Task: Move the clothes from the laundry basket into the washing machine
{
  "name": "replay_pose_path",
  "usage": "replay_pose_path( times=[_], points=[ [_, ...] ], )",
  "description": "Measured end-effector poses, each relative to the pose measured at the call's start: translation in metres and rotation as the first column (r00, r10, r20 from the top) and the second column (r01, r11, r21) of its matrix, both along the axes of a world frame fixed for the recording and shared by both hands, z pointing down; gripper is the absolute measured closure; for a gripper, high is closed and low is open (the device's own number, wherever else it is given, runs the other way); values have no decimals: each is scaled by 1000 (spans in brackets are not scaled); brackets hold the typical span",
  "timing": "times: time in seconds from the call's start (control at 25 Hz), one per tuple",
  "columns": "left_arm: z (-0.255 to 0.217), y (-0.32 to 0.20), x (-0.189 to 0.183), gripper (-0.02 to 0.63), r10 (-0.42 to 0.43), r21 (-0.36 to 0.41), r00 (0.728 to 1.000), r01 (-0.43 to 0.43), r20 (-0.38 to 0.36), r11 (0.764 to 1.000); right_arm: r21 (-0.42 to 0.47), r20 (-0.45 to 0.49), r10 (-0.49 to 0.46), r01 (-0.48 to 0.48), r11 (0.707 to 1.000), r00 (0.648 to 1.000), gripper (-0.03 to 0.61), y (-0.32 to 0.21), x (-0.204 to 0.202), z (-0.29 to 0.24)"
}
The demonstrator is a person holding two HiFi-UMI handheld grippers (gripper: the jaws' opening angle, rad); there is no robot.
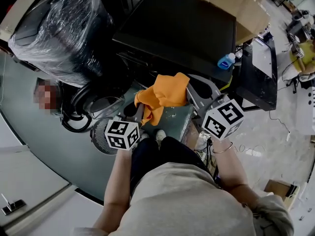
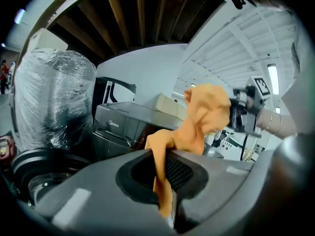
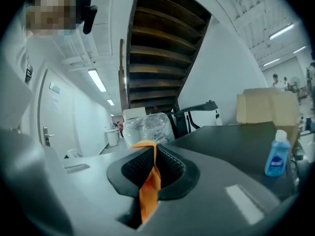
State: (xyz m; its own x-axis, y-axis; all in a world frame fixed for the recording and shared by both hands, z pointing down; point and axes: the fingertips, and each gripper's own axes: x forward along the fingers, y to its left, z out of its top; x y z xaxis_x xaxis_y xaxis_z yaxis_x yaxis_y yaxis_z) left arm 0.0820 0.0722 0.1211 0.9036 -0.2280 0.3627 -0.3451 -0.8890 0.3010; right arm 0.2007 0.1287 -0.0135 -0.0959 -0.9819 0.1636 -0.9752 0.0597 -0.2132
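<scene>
left gripper (image 1: 140, 113): jaws clamped on one edge of the orange cloth (image 1: 163, 96) | right gripper (image 1: 192, 94): pinching the other edge, so the cloth hangs spread between both, off the floor | place: just near of the dark washing machine (image 1: 182, 31), not yet inside

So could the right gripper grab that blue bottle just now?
Probably not yet: the right gripper is shut on the orange cloth, which the left gripper clamps too. The blue bottle stands in the open on the dark top, nothing before it.
</scene>
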Motion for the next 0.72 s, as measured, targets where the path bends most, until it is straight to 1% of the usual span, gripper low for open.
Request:
replay_pose_path(
  times=[0.12,0.28,0.44,0.6,0.72],
  points=[
    [-24,-7,4,592,11,15,999,-10,-35,1000,-70,6,26,-26,997,1000,547,5,-2,27],
    [-53,-19,10,592,19,25,995,-16,-103,1000,-133,15,57,-54,990,998,546,10,-5,55],
    [-69,-31,21,592,46,38,986,-41,-161,998,-219,9,83,-79,972,996,531,17,-6,91],
    [-74,-40,40,592,83,30,974,-79,-210,996,-315,43,108,-89,945,993,474,27,-13,133],
    [-64,-43,53,592,109,19,969,-108,-222,994,-380,64,131,-97,920,989,412,33,-19,165]
  ],
)
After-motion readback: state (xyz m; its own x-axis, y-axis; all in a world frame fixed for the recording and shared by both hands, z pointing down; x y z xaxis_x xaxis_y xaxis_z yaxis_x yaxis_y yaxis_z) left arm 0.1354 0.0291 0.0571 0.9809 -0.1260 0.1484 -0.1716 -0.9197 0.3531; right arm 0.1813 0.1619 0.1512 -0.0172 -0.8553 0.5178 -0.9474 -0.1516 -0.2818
